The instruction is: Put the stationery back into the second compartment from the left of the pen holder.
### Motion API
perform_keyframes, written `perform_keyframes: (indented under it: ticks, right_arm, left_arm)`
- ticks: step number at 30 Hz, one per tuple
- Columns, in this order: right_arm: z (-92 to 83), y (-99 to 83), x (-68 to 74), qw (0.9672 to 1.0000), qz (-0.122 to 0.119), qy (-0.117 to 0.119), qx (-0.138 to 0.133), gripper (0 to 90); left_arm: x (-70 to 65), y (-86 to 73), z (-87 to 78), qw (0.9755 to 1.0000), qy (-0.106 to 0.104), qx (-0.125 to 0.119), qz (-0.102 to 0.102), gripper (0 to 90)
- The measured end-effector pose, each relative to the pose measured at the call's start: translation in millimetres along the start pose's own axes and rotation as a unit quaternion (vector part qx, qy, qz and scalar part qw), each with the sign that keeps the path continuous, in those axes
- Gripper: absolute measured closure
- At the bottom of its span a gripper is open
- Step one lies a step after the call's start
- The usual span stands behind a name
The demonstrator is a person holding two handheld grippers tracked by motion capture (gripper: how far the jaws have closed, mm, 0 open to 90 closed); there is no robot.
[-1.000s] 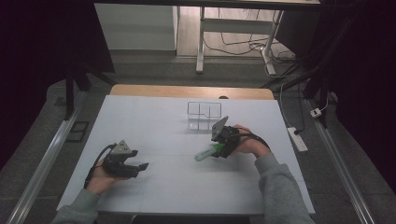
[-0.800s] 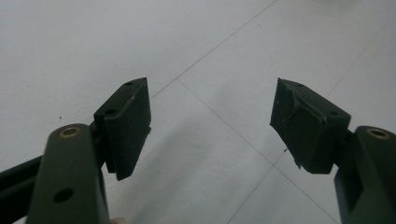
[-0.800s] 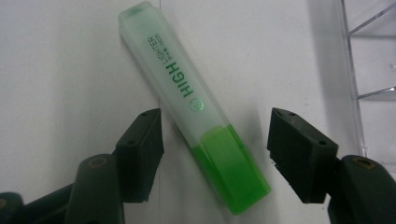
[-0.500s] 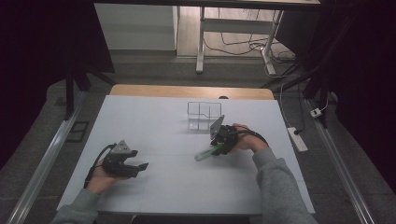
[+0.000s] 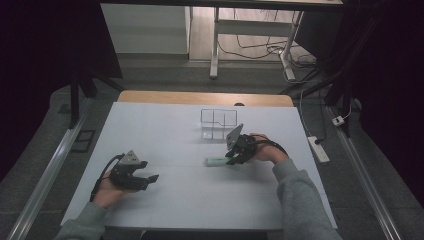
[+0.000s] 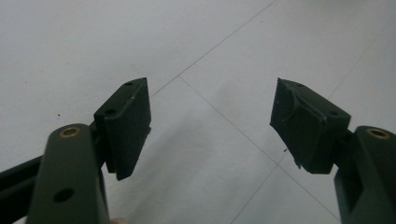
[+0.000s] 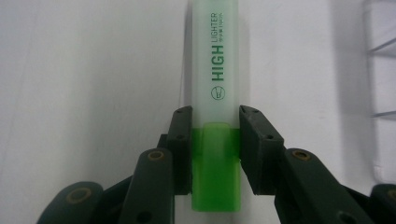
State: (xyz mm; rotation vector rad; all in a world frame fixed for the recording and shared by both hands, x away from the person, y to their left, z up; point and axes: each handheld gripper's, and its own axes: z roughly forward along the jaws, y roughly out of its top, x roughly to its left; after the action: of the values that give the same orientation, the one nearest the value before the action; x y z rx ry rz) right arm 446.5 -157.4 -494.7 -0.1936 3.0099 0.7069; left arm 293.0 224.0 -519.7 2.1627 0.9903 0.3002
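Note:
A pale green highlighter (image 5: 216, 161) lies on the white table (image 5: 165, 125), right of the middle. My right gripper (image 5: 231, 159) reaches it from the right. In the right gripper view the highlighter (image 7: 215, 93) points away from the camera, and my right gripper (image 7: 215, 144) has both pads against its bright green cap. These jaws have just been closing and now press on the cap. My left gripper (image 5: 150, 180) rests low at the front left, far from the highlighter. In its own view the left gripper (image 6: 210, 126) stands open over bare table.
A clear compartmented box (image 5: 218, 124) stands just behind the right hand, and its edge (image 7: 380, 70) shows at the right of the right gripper view. A power strip (image 5: 318, 148) lies on the floor off the table's right edge.
The right gripper's jaws have drawn in around the highlighter's cap. Both hands have kept their places, and the left gripper looks the same.

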Motion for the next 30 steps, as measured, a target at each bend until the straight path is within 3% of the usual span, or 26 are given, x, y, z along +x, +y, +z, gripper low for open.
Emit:
perform_keyframes:
  ticks: [1, 3, 6, 13, 26, 30]
  right_arm:
    - [-5.9, -0.6, 1.3, 0.9996, 0.014, -0.010, -0.022, 66.7]
    - [-10.0, -0.3, 2.2, 0.9994, 0.017, -0.020, -0.022, 66.7]
    - [-16.4, 0.1, 7.1, 0.9982, 0.032, -0.029, -0.042, 66.7]
    - [-24.3, 2.0, 24.2, 0.9950, 0.067, -0.065, -0.036, 66.7]
    - [-28.7, 5.5, 55.5, 0.9798, 0.152, -0.116, -0.058, 66.7]
    - [-26.0, 7.4, 65.2, 0.9772, 0.164, -0.119, -0.063, 66.7]
  left_arm:
    - [-0.1, 0.0, -0.1, 1.0000, 0.000, 0.000, 0.000, 28.7]
    - [-0.3, 0.3, -0.4, 1.0000, 0.000, -0.001, 0.002, 28.7]
    - [-0.6, 0.3, -0.5, 1.0000, 0.001, -0.001, 0.001, 28.7]
    - [-0.7, 0.2, -1.2, 1.0000, 0.002, -0.003, 0.000, 28.8]
    - [-0.6, 0.3, -2.7, 1.0000, 0.005, -0.006, 0.003, 28.8]
    - [-0.9, 0.3, -2.8, 1.0000, 0.006, -0.007, 0.003, 28.8]
